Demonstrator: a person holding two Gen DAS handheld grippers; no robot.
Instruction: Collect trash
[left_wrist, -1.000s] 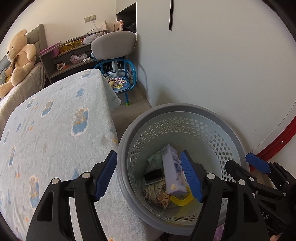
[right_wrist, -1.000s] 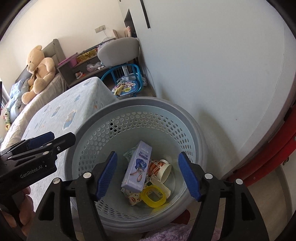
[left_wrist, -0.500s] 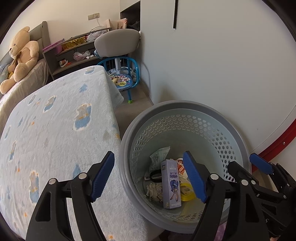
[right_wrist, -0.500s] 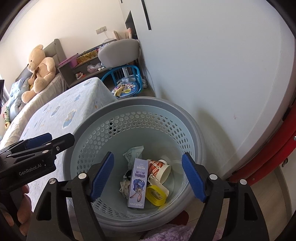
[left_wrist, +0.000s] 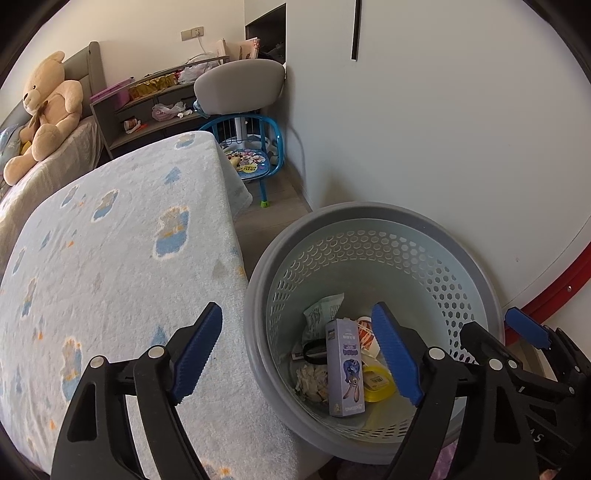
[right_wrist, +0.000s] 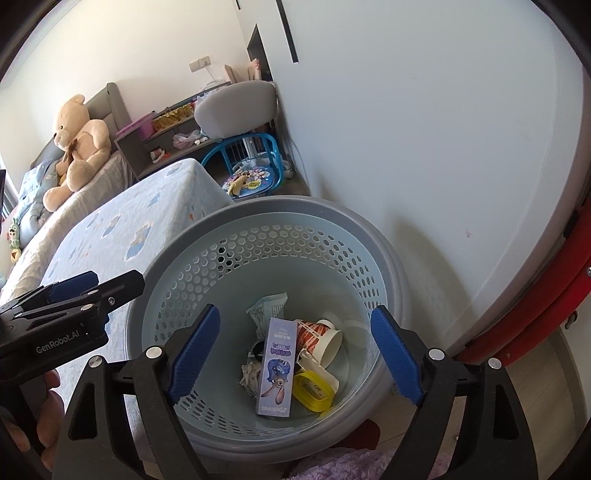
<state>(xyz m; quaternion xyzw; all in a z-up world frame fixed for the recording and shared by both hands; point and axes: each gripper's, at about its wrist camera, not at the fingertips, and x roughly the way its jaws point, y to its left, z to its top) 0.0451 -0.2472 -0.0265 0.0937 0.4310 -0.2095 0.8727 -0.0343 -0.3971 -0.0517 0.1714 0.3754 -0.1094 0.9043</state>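
Trash lies gathered at the bottom of the grey perforated basket (right_wrist: 384, 236): a lilac cartoon-printed carton (right_wrist: 277, 373) lying flat, a paper cup (right_wrist: 321, 338) on its side just beside it, a yellow plastic piece (right_wrist: 312, 391), a crumpled wrapper (right_wrist: 267, 308) and paper scraps. Both pairs of my fingers hover above the basket mouth, spread wide and carrying nothing: left gripper (left_wrist: 306, 354), right gripper (right_wrist: 299, 356). Judged from this, the drop-off is done; I see no loose litter on the bed (left_wrist: 110, 240), whose near corner touches the basket rim, so little seems left here. The basket stands on the floor between the bed's corner and a white wall (left_wrist: 443, 129). Beyond the bed's far edge are a small blue chair (left_wrist: 255, 158), a grey padded chair (left_wrist: 238, 86), cluttered shelves (left_wrist: 147, 107) and a teddy bear (left_wrist: 48, 110).
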